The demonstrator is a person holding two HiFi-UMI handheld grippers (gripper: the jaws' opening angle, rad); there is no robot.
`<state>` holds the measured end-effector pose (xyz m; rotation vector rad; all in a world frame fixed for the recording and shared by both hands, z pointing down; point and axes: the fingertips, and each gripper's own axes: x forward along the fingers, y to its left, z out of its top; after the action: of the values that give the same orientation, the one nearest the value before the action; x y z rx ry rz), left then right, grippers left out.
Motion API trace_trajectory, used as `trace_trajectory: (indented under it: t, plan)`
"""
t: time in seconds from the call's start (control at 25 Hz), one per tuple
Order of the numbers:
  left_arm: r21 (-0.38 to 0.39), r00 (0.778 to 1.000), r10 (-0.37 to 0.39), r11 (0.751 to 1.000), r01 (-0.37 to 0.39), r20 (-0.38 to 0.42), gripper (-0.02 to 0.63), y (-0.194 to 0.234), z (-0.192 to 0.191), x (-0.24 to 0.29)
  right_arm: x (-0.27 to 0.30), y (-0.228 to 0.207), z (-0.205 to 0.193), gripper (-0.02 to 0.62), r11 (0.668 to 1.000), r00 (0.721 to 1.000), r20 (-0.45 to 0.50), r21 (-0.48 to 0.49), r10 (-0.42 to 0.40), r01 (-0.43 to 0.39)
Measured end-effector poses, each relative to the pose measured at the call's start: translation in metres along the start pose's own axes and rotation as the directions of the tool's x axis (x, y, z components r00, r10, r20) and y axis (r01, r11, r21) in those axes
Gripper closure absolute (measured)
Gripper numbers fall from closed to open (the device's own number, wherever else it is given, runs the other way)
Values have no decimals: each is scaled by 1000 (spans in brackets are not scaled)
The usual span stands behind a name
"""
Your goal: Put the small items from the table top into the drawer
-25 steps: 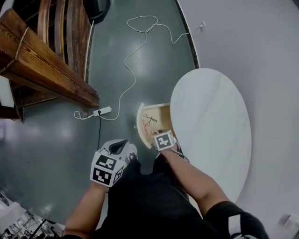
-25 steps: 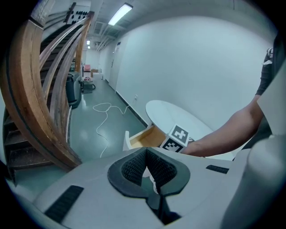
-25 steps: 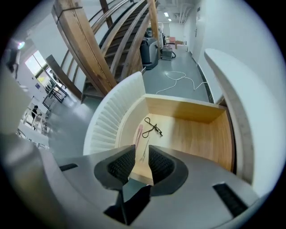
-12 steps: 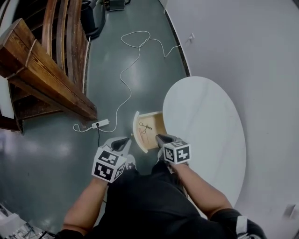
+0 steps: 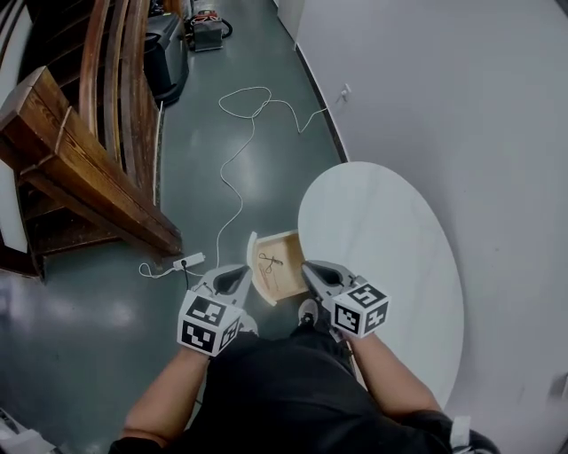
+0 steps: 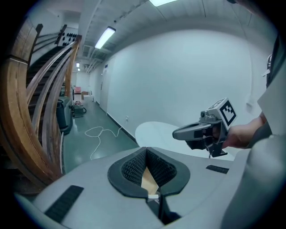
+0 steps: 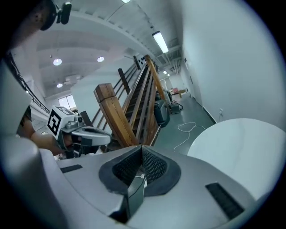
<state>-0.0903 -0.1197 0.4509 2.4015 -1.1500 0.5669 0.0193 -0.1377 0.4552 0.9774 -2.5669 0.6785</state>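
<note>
The small wooden drawer stands pulled open at the left edge of the white oval table. A thin scissors-like item lies in it. No small item shows on the table top. My left gripper hovers just left of the drawer, jaws shut and empty. My right gripper hangs at the drawer's right side over the table's edge. Its jaws are closing and meet at the tips with nothing between them. Each gripper shows in the other's view: the right gripper, the left gripper.
A wooden staircase runs along the left. A white cable snakes over the green floor to a power strip near the drawer. A white wall closes the right side. Machines stand far down the corridor.
My right gripper has drawn back from over the drawer toward me and to the right, its jaws coming together. The head view has tilted up along the corridor. The left gripper barely moved.
</note>
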Motion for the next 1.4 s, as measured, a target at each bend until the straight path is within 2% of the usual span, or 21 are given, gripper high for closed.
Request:
trace_trajectory:
  t: [0.12,0.24,0.4,1.4]
  plan:
    - [21,1000,-5,1000,5,20,592,-7,7,-1,-14,-6,6,586,999,999,32,-20,-24,25]
    - [58,1000,12,998,-12,3,592,-8,2,2,-23,-14,3,588,997,998,28,-55,-60,62]
    - [55,1000,20,998,-20,3,592,-10,1,2,-30,-20,-2,588,995,997,21,-69,-76,78]
    - [34,999,34,999,-34,3,592,-13,6,9,-27,-29,-6,588,995,998,3,-77,-61,61]
